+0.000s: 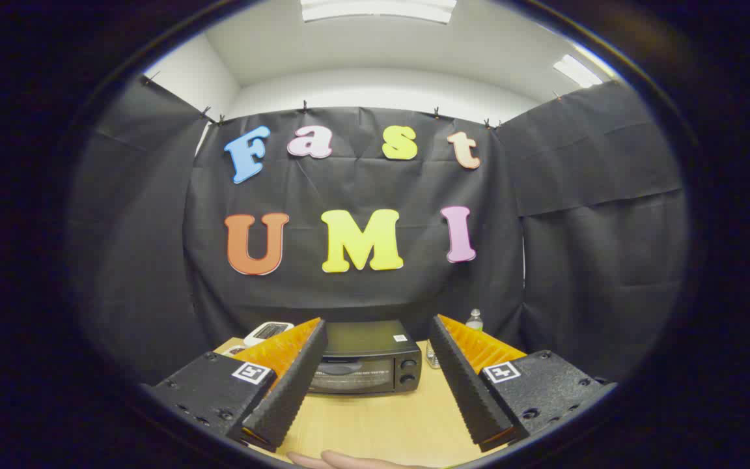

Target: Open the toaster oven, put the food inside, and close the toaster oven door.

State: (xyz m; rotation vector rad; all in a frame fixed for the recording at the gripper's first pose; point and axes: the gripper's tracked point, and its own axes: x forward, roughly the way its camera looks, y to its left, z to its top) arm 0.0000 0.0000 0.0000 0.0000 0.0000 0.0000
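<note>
A black toaster oven (367, 357) stands on the wooden table (381, 423), beyond my fingers and between them, with its glass door shut and two knobs on its right side. My gripper (375, 329) is open, held well back from the oven and above the table, with nothing between its fingers. The food cannot be made out.
A clear water bottle (474, 320) stands behind the oven to its right. A small white device (268, 331) lies at the table's back left, past my left finger. A person's hand (342, 461) shows at the table's near edge. Black cloth walls close the booth.
</note>
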